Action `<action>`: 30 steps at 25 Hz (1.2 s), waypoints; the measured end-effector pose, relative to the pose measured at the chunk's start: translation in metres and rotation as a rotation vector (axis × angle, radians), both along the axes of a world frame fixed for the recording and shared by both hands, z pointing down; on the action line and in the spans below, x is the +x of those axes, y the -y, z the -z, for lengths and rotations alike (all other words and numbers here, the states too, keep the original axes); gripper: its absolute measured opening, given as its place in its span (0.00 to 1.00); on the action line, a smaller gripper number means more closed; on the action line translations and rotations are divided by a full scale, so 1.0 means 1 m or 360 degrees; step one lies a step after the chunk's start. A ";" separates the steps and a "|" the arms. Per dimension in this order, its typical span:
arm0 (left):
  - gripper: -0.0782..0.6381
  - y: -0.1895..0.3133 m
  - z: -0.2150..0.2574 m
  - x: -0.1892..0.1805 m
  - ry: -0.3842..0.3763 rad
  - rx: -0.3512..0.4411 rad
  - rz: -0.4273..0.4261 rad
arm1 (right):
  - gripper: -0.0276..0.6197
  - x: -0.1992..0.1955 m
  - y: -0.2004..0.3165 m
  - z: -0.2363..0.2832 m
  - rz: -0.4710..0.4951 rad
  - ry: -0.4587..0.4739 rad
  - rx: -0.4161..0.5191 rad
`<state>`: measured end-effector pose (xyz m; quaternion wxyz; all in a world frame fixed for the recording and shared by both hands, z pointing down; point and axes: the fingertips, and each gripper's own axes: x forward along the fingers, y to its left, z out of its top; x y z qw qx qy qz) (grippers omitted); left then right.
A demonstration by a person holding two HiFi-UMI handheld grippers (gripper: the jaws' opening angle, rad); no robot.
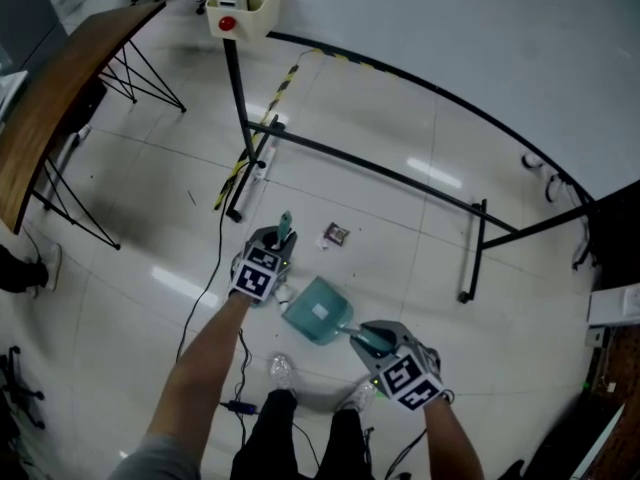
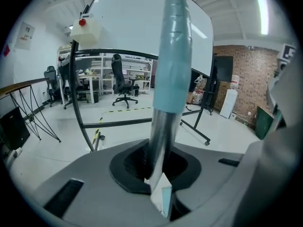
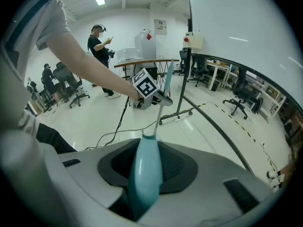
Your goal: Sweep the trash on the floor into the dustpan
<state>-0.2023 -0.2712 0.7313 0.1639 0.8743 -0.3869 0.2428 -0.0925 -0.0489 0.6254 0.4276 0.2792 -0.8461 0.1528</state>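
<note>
My left gripper (image 1: 275, 251) is shut on the metal shaft of a broom (image 2: 163, 126), whose teal grip (image 1: 285, 226) sticks up past the jaws. The brush end is hidden in every view. Low at the right, my right gripper (image 1: 366, 339) is shut on the teal handle (image 3: 146, 167) of the dustpan (image 1: 318, 311), which rests on the floor between the two grippers. A small dark trash packet (image 1: 336, 235) lies on the tiles just beyond the dustpan, to the right of the left gripper. The right gripper view shows the left gripper (image 3: 147, 88) holding the broom shaft (image 3: 162, 105).
A whiteboard on a black wheeled frame (image 1: 400, 173) stands just behind the trash. A wooden table (image 1: 60, 98) is at the left, and a black cable (image 1: 205, 288) runs over the floor. My shoes (image 1: 283, 372) are close behind the dustpan. A person (image 3: 100, 51) stands farther off.
</note>
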 end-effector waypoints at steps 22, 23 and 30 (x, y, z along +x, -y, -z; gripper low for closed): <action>0.15 -0.064 0.038 0.116 -0.0241 -0.0159 -0.0227 | 0.22 0.032 -0.007 -0.011 -0.0062 0.0103 -0.0021; 0.15 -0.064 0.044 0.111 -0.0225 -0.0147 -0.0237 | 0.22 0.034 -0.008 -0.012 -0.0061 0.0105 -0.0024; 0.15 -0.053 0.064 0.055 -0.0102 -0.0094 -0.0183 | 0.22 0.034 -0.009 -0.010 -0.0057 0.0099 -0.0031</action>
